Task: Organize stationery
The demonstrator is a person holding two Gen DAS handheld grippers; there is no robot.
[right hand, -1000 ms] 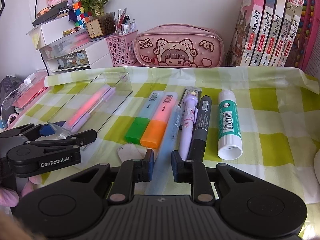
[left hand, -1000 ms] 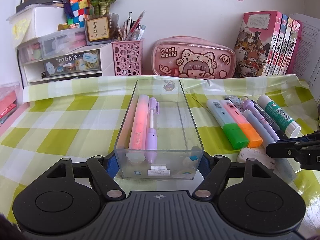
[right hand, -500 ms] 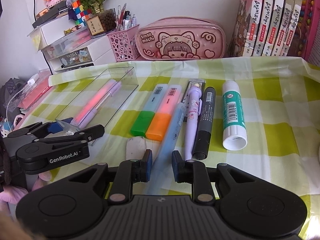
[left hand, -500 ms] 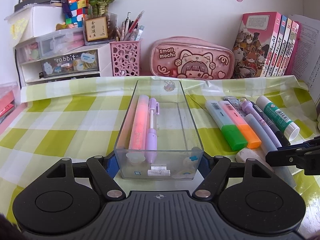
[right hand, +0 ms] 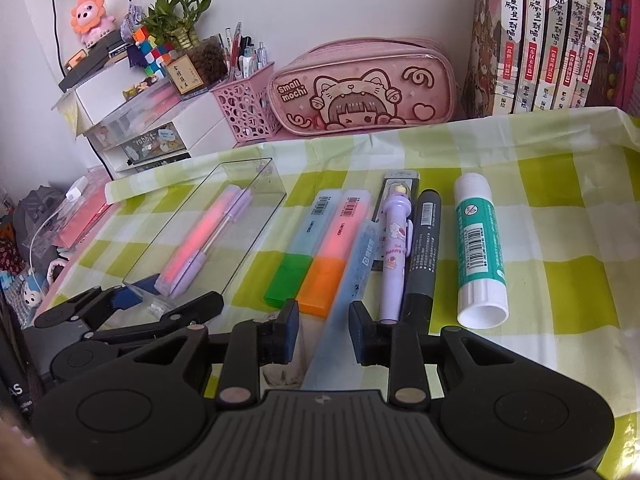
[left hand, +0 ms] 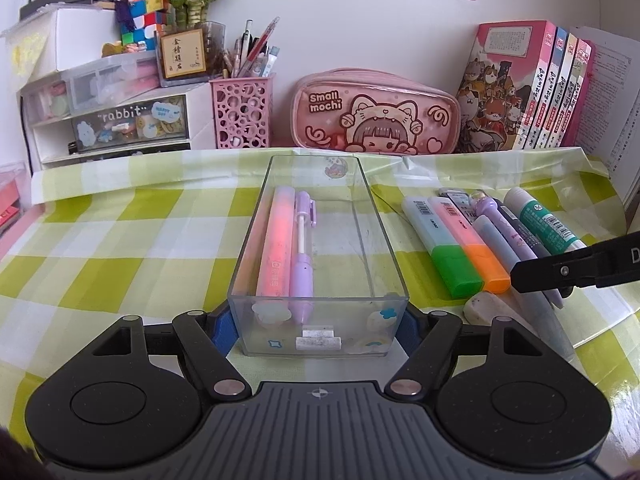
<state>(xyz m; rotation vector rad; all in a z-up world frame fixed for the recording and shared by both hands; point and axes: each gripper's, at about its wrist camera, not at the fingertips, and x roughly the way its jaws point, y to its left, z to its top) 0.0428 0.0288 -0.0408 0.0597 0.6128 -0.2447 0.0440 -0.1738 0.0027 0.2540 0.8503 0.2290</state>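
A clear plastic organizer box (left hand: 372, 240) holds a pink pen (left hand: 276, 246) and a purple pen (left hand: 302, 256). My left gripper (left hand: 318, 326) is shut on the box's near end, a finger on each side. To its right lie a green highlighter (right hand: 298, 248), an orange highlighter (right hand: 334, 248), a light blue pen (right hand: 352, 276), a purple bunny pen (right hand: 396, 240), a black marker (right hand: 424, 244) and a glue stick (right hand: 478, 248). My right gripper (right hand: 324, 330) stands open, its jaws either side of the light blue pen's near part without touching it. A white eraser (left hand: 486, 306) lies under it.
A pink pencil case (left hand: 374, 114), a pink pen holder (left hand: 242, 114), white drawers (left hand: 108, 120) and a row of books (left hand: 524, 84) stand along the back wall. The green checked cloth (left hand: 120, 248) covers the table.
My right gripper has moved forward and tilted along the light blue pen, and its jaws have opened wider. The left gripper still holds the box in place.
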